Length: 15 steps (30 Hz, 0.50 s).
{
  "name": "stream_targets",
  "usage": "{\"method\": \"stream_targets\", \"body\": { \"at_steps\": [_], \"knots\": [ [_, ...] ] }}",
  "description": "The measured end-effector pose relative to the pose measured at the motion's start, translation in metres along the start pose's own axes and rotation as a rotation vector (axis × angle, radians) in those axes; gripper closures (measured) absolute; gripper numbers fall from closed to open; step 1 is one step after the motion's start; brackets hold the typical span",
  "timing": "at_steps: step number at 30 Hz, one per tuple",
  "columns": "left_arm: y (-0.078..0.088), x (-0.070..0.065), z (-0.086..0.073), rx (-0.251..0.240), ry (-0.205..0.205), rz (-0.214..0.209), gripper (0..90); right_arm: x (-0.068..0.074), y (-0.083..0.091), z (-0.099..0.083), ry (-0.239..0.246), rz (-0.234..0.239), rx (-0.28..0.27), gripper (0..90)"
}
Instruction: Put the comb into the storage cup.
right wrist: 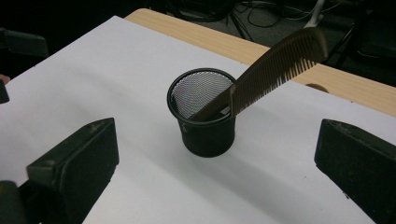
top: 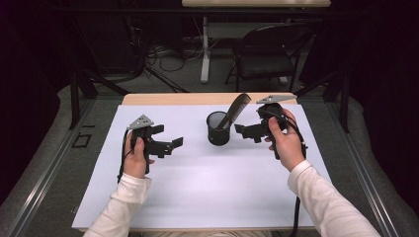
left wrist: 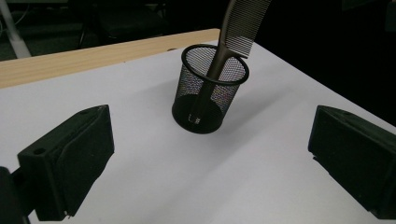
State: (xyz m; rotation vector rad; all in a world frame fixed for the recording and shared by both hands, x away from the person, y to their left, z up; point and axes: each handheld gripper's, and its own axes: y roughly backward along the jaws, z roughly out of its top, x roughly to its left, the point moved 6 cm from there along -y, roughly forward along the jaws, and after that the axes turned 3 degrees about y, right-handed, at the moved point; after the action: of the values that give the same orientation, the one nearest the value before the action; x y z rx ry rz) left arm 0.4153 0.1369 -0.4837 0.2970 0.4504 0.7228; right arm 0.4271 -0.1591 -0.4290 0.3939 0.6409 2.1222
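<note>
A black mesh cup (top: 218,129) (left wrist: 208,88) (right wrist: 204,112) stands upright on the white sheet. A brown comb (top: 233,110) (left wrist: 236,35) (right wrist: 275,70) leans in it, handle down, teeth end sticking out past the rim. My left gripper (top: 170,139) (left wrist: 210,154) hovers to the cup's left, jaws wide apart and holding nothing. On the cup's right, my right gripper (top: 242,130) (right wrist: 215,172) points at it from close by, open and holding nothing. Neither gripper touches the cup or the comb.
The white sheet (top: 197,187) covers most of a wooden table (top: 163,98), whose bare far edge shows behind it. A dark folding chair (top: 269,52) and cables stand on the floor beyond. Dark drapes flank both sides.
</note>
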Motion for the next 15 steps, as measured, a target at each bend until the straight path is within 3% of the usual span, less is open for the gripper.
{"method": "stream_targets", "body": {
  "at_steps": [10,15],
  "knots": [
    [0.001,0.001,0.001,-0.002,0.002,0.003,0.5,0.009,0.003,-0.021,-0.025,0.040,-0.029,0.0],
    [0.001,0.000,0.000,0.000,0.004,0.004,0.5,0.013,0.004,-0.035,-0.012,0.048,-0.043,0.0]
  ]
}}
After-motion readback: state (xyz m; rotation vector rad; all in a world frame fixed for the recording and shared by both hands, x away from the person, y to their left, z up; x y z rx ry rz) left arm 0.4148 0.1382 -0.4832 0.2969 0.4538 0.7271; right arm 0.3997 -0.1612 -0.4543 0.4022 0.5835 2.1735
